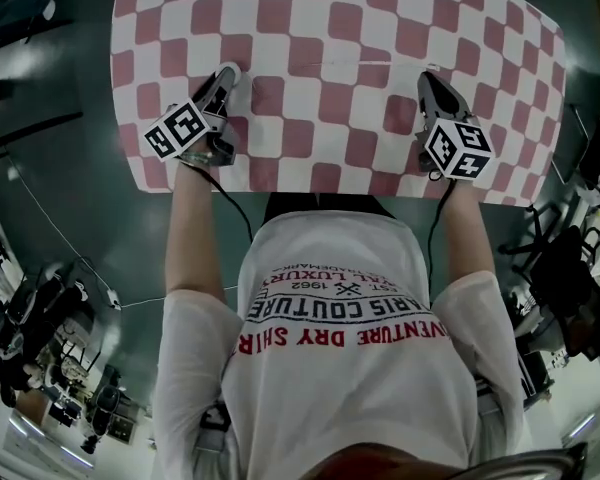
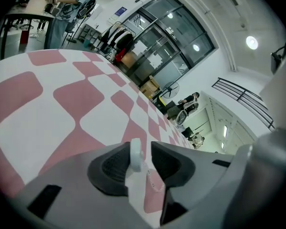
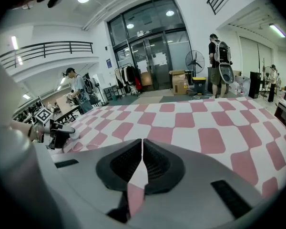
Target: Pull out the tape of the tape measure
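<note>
Tablecloth, pink-and-white checked, spans the work surface. We find the right gripper pressed together, nothing visible between its pads. The left gripper stands slightly spread around a small white disc tape measure, which leans on one pad. We judge it light, hard and slippery: clamp the flat faces, pull the tape's end.

The head camera looks steeply down from above onto the cloth, with the left gripper and right gripper at its near edge. Each gripper camera sits low, close behind its own jaws, facing along them across the cloth. All three share the cloth; the right gripper view also catches the left gripper, well to its left.
</note>
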The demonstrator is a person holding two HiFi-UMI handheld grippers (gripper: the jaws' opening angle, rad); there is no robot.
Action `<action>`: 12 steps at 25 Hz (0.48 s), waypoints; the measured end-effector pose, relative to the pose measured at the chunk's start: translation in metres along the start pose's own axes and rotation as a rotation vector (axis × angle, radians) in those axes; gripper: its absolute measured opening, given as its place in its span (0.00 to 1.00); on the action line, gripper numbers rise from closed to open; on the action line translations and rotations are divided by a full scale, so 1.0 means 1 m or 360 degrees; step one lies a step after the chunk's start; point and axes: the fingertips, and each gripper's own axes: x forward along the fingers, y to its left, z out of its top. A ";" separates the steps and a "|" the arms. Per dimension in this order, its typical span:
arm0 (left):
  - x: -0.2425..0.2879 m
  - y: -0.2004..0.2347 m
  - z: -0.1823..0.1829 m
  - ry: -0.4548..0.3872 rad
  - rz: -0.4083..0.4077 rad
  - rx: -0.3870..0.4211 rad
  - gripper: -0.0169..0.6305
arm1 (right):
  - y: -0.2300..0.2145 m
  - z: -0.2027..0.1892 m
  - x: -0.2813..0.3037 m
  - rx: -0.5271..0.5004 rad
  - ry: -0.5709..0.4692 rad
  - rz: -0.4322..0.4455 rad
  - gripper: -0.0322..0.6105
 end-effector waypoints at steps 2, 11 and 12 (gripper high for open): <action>0.002 -0.005 0.001 -0.0013 -0.0014 0.0004 0.41 | 0.007 0.001 0.000 -0.0006 -0.0004 0.0022 0.10; -0.005 -0.002 0.001 0.0015 0.0197 0.0260 0.68 | 0.030 0.007 -0.003 -0.0053 -0.0023 0.0074 0.10; -0.006 0.000 0.002 0.0009 0.0219 0.0279 0.69 | 0.032 0.008 -0.003 -0.0059 -0.0028 0.0078 0.10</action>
